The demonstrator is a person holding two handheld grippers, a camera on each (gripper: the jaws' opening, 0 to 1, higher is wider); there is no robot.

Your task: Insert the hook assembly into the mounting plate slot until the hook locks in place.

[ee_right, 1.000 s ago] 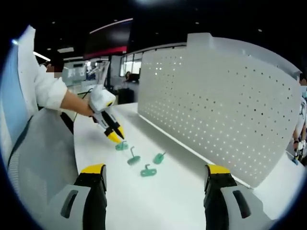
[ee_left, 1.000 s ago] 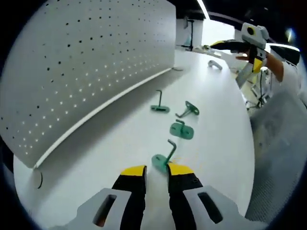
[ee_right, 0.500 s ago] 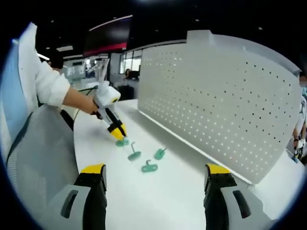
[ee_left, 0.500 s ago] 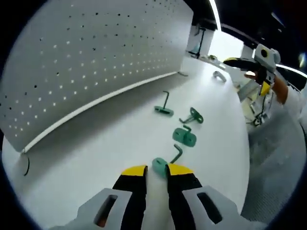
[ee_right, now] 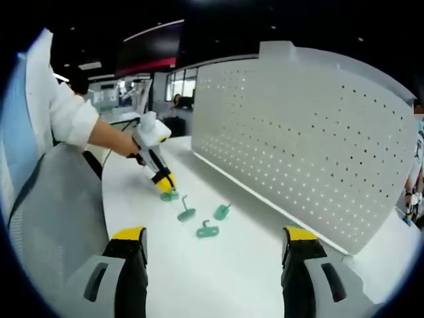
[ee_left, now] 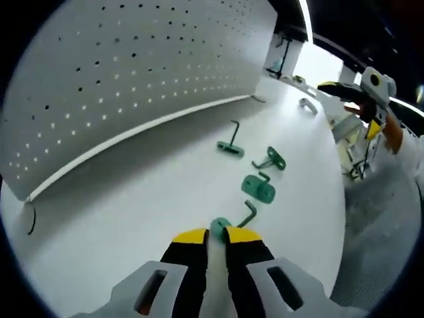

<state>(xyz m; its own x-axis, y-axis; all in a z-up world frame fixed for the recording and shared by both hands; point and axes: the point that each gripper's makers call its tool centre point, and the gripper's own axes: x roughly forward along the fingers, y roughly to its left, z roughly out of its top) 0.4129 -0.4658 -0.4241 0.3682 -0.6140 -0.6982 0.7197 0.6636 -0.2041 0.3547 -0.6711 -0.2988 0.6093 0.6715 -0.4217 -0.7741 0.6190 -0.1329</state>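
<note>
While the left gripper [ee_left: 211, 236] rests low on the white surface [ee_left: 132, 199], its yellow-tipped fingers [ee_left: 191, 237] are pinched on the base of the nearest green hook [ee_left: 228, 224], whose bent wire arm sticks out past the tips. Three more green hooks lie beyond it in a loose line: hook 2 [ee_left: 258, 188], hook 3 [ee_left: 273, 159], and hook 4 [ee_left: 231, 142] nearest the pegboard [ee_left: 132, 73]. The pegboard stands upright along the surface's far edge.

From the right gripper view, the left gripper [ee_right: 164, 187] is tilted down onto the hook [ee_right: 170, 195], with a hand [ee_right: 122, 144] on it. The right gripper [ee_right: 212, 240] hovers well apart from the hooks, fingers wide apart and holding nothing.
</note>
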